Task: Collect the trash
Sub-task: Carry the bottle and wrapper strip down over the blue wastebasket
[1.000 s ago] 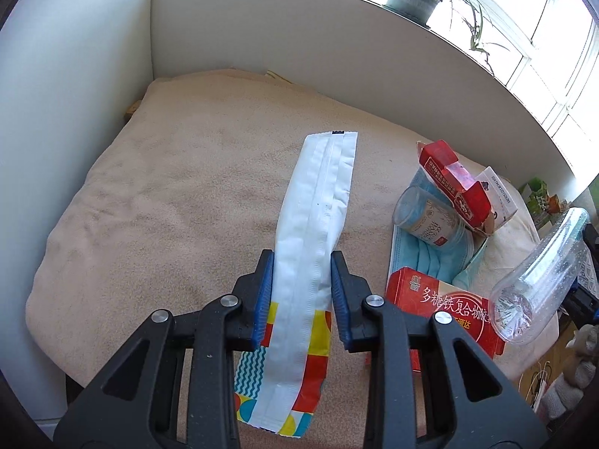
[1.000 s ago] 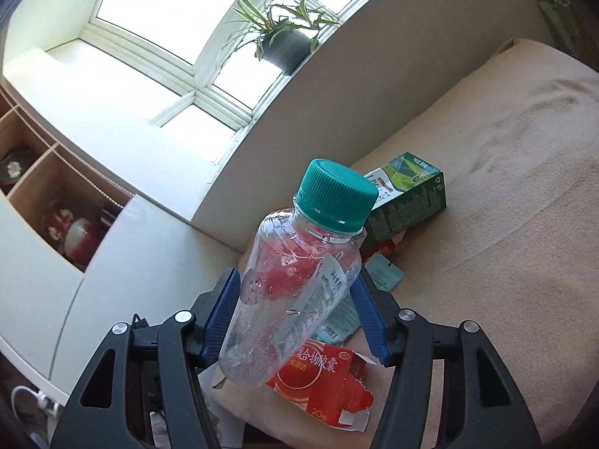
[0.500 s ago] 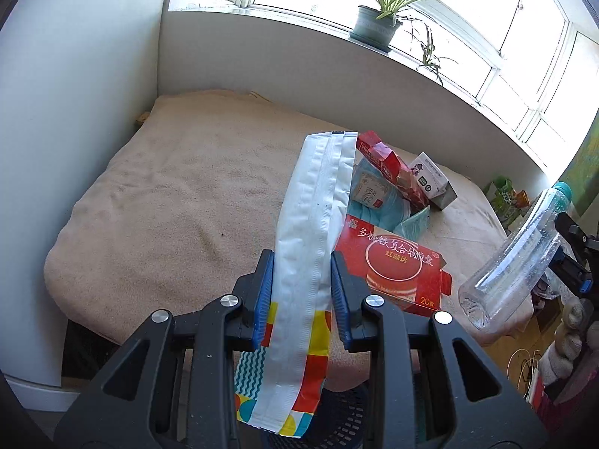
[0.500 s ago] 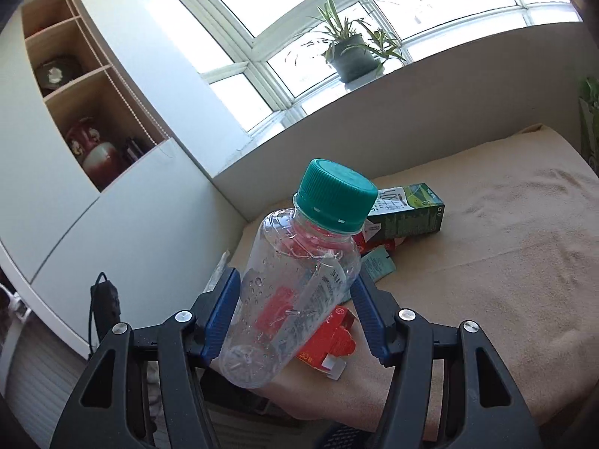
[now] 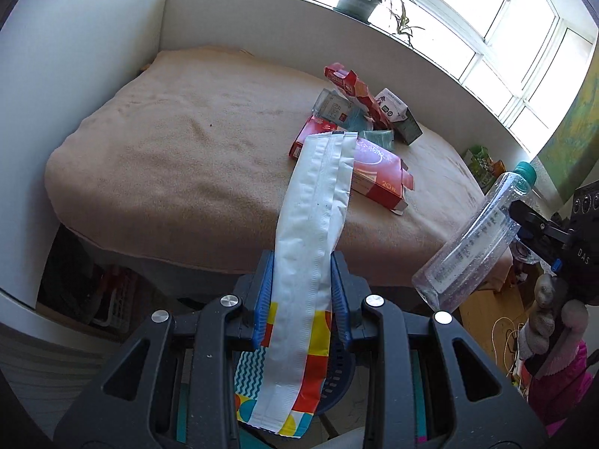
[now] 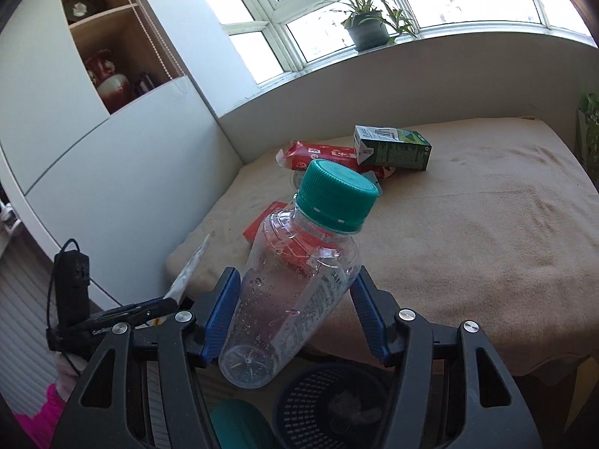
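Clear plastic bottle (image 6: pixel 295 292) clamped in my right gripper (image 6: pixel 295 318), wrapper (image 5: pixel 310 262) pinched in my left gripper (image 5: pixel 301 299); both hang above the dark basket (image 6: pixel 318 404), so I judge releasing comes next.

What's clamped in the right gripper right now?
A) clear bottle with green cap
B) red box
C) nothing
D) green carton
A: the right gripper has its blue pads on both sides of the clear bottle with green cap, held off the bed.
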`<action>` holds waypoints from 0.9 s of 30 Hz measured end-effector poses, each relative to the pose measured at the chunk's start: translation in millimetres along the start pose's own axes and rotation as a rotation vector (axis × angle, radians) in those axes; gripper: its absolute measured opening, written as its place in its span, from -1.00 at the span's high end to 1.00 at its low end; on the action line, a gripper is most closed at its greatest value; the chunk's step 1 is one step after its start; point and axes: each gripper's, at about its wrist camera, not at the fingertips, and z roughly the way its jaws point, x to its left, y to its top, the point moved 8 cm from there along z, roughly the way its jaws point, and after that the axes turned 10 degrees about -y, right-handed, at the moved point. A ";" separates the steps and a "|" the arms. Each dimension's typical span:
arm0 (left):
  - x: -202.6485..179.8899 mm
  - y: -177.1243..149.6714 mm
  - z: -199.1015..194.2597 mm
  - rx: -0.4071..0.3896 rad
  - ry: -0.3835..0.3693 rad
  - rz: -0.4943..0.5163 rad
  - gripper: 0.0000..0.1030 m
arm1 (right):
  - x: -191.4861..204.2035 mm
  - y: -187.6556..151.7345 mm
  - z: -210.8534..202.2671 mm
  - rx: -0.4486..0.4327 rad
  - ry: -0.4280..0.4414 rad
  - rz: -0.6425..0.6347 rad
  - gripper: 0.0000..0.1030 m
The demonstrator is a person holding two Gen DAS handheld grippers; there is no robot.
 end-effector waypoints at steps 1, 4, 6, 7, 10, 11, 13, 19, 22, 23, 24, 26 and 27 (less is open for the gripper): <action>-0.6 -7.7 0.4 0.011 -0.005 -0.007 0.44 | 0.1 -6.6 -0.7 0.009 -0.003 -0.006 -0.16; -3.7 -31.9 4.2 0.049 -0.015 -0.012 0.44 | -1.4 -25.2 1.4 0.028 -0.026 -0.027 -0.16; -3.9 -46.0 8.6 0.071 -0.014 -0.017 0.44 | -2.1 -38.6 4.7 0.051 -0.030 -0.031 -0.17; -3.8 -52.6 11.9 0.085 -0.020 -0.027 0.44 | -2.6 -44.6 7.4 0.064 -0.031 -0.032 -0.16; -3.9 -73.3 25.1 0.127 -0.038 -0.059 0.44 | -4.2 -63.5 12.5 0.091 -0.043 -0.035 -0.16; -3.6 -79.4 30.0 0.141 -0.038 -0.067 0.44 | -5.1 -69.7 14.4 0.099 -0.048 -0.037 -0.16; -2.7 -92.7 39.0 0.168 -0.039 -0.081 0.44 | -5.7 -81.8 18.9 0.116 -0.061 -0.048 -0.17; 4.3 -130.0 64.4 0.253 -0.029 -0.106 0.44 | -2.7 -118.8 31.8 0.162 -0.098 -0.121 -0.16; 8.5 -147.0 79.5 0.303 -0.031 -0.131 0.44 | -3.2 -133.4 39.2 0.181 -0.117 -0.150 -0.16; 10.4 -152.1 84.2 0.318 -0.026 -0.136 0.44 | -4.0 -137.8 42.7 0.190 -0.123 -0.155 -0.16; 12.4 -157.1 88.6 0.331 -0.022 -0.143 0.44 | -5.2 -142.3 45.8 0.200 -0.128 -0.158 -0.16; 16.0 -166.1 95.7 0.355 -0.025 -0.164 0.44 | -7.3 -151.0 52.2 0.220 -0.138 -0.161 -0.16; 17.7 -169.5 98.9 0.363 -0.026 -0.176 0.44 | -8.3 -155.2 55.2 0.229 -0.143 -0.163 -0.16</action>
